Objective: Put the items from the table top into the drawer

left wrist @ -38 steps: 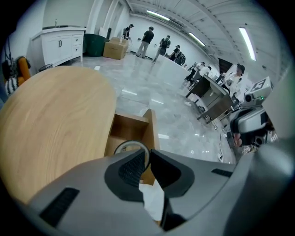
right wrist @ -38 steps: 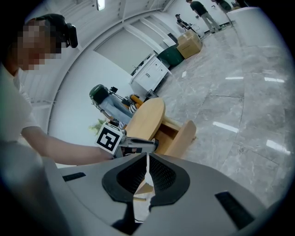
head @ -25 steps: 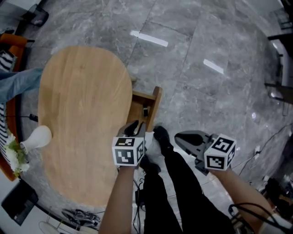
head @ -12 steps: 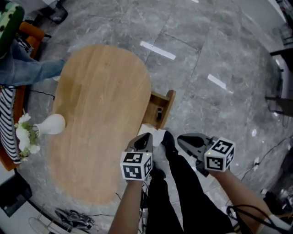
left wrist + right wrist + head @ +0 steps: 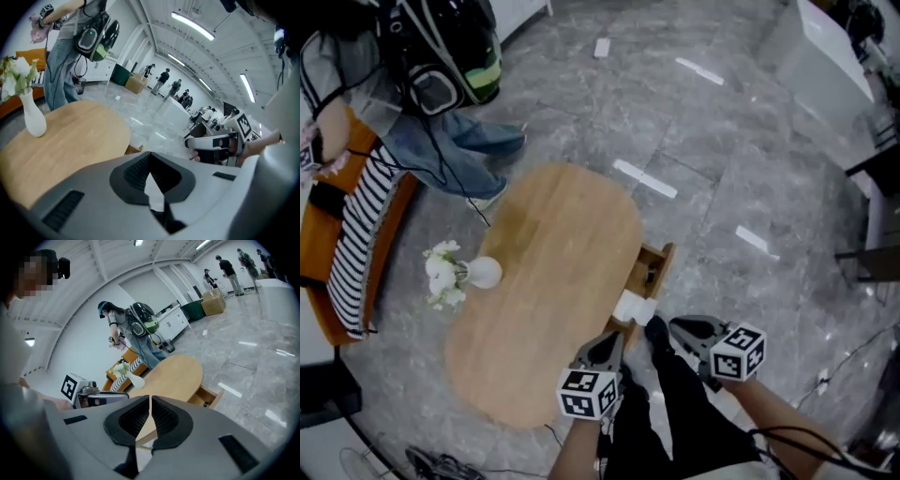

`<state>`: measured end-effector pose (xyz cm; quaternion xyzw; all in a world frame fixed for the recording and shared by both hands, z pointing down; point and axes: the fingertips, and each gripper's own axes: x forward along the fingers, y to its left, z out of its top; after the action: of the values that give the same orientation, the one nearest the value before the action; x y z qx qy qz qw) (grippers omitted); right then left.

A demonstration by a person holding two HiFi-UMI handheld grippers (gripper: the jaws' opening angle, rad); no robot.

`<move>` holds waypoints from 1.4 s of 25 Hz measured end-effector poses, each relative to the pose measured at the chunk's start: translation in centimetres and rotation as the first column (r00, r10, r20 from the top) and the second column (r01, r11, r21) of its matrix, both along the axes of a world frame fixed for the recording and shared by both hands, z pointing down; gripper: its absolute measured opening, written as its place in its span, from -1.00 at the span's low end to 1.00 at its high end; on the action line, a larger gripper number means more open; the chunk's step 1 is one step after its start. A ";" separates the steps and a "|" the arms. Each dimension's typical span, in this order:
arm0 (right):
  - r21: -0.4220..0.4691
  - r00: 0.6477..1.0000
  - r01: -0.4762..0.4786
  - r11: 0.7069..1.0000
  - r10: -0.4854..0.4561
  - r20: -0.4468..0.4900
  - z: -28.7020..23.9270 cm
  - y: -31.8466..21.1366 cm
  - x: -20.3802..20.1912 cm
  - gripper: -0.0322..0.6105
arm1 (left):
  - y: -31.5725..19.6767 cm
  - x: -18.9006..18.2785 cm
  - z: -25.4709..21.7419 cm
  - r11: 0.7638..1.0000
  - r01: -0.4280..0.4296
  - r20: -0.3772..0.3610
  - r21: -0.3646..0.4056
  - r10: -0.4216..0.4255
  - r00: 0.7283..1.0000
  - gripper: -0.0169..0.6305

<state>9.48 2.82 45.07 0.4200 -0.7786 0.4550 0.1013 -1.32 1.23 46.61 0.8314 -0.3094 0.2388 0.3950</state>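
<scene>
vase (image 5: 485, 272) of white flowers is stood upright on the left of the table (image 5: 567, 220), well apart from the open drawer (image 5: 655, 266) at the right. it is judged light, brittle and slick; the narrow neck is favoured. left gripper (image 5: 612, 337) and right gripper (image 5: 677, 325) are closed on nothing.

Oval wooden table (image 5: 553, 309) on grey stone floor (image 5: 722, 141), white flower vase (image 5: 483, 272) upright near its edge

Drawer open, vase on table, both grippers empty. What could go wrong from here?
1. The vase, tall with flowers, stands near the table edge: a poor grip may tip it off.
2. The open drawer juts out by the person's legs: a step could bump it.
3. A bystander stands close to the table.
</scene>
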 end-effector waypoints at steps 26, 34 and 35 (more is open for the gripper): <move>0.111 0.993 -0.118 0.987 0.114 0.042 -20.2 8.3 -4.2 -0.77 | 8.3 -7.8 -23.2 0.994 0.018 -0.123 0.110 -0.004 0.992 -0.95; 0.171 0.990 -0.140 0.975 0.140 0.014 -22.0 10.3 -4.3 -0.78 | 10.0 -10.3 -23.9 0.992 0.018 -0.152 0.127 0.002 0.988 -0.94; 0.176 0.990 -0.141 0.974 0.141 0.011 -22.2 10.5 -4.2 -0.78 | 10.2 -10.4 -24.2 0.992 0.017 -0.154 0.128 0.003 0.988 -0.94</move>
<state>5.32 13.31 22.85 0.4817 -0.7841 0.3900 0.0316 -11.77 11.38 22.46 0.8700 -0.2959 0.1522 0.3637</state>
